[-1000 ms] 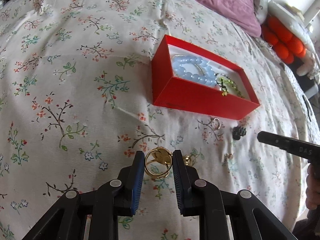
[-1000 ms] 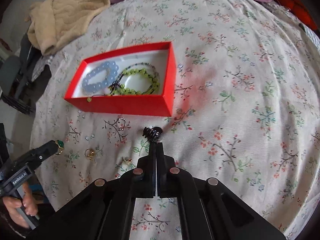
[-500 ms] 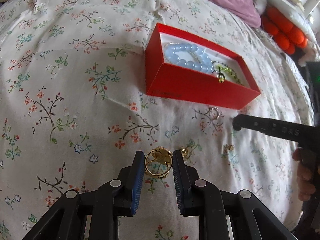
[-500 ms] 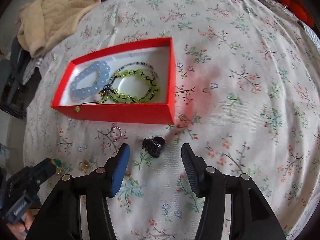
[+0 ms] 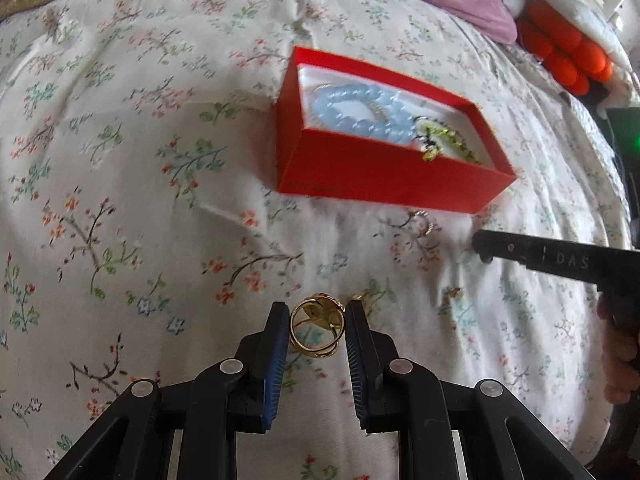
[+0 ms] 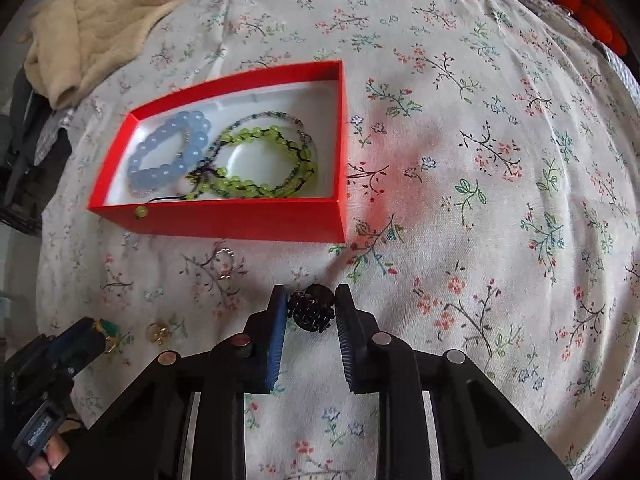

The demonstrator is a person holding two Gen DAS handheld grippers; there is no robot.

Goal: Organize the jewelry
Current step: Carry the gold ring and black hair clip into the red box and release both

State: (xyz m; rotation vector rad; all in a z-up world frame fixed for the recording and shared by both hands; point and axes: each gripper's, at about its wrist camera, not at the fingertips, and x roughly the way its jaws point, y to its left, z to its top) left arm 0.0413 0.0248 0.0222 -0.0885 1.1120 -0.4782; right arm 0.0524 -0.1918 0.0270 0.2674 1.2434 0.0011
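Left gripper (image 5: 317, 330): I tilt it steeply down; jaws clamp the gold ring (image 5: 316, 331) above the bed (image 5: 120, 160).
Right gripper (image 6: 311, 312): pointed down, jaws just closing around the black clip (image 6: 311, 311), pads touching it.
Writing: "DAS" on the right gripper.
Red box (image 6: 240, 220): near, holding bracelets.

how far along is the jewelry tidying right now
Done: blue bead bracelet and green bead strand lie in the red box. In hand: left gripper holds a gold ring; right gripper, jaws just closing, brackets a black piece. Left: silver ring, small gold ring.
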